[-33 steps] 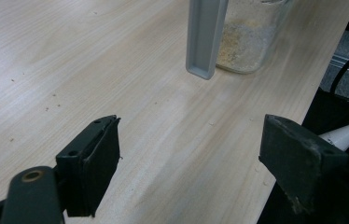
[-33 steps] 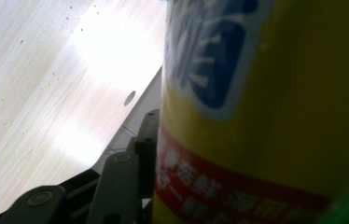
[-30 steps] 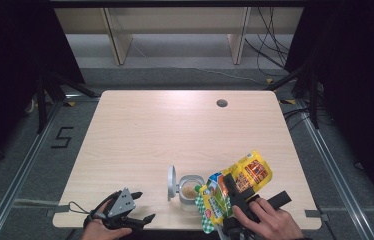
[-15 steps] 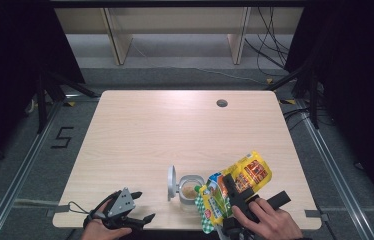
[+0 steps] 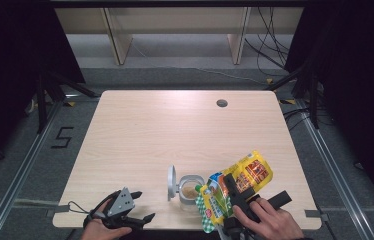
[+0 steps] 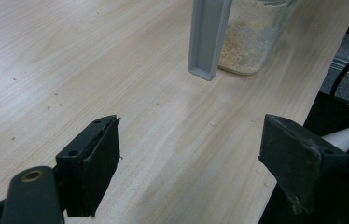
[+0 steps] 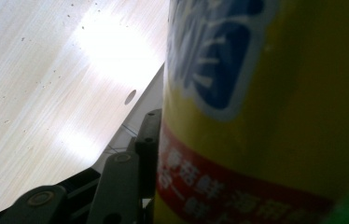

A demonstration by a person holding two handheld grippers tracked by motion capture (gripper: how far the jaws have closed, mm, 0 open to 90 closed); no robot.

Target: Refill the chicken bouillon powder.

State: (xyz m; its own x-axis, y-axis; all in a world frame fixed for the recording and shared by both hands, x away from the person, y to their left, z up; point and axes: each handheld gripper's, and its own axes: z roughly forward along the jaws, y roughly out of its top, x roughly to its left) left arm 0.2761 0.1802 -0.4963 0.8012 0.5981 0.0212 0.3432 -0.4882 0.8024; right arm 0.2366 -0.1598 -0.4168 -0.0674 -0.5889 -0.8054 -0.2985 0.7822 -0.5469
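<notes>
Your table point(image 5: 175, 135), pale wood with a round cable hole point(image 5: 221, 103) near its far right corner, spreads ahead of you, and all the work sits along its near edge. In the left gripper view its grain carries scattered crumbs.

The yellow pouch point(image 5: 247, 172) is the largest thing you hold: it lies tilted over the near right part of the table, its lower end, printed green and white, hanging just beside the jar and its upper yellow end pointing away to the right. In the right gripper view the pouch point(image 7: 266, 112) presses close against the lens, yellow with a blue and white patch and a red band of lettering.

Your right gripper point(image 5: 235, 197) clamps that pouch across its middle, jaws closed partway on it, with your right hand point(image 5: 267, 220) behind.

Your left gripper point(image 5: 137, 207) rests at the near left edge, well apart from the pouch. Its jaws stand wide in its own view, nothing between them but bare wood.

The glass jar point(image 5: 190, 189) stands upright between the two grippers, a shallow layer of tan powder in it. Its grey lid point(image 5: 171, 181) stands flipped up on the jar's left side.
</notes>
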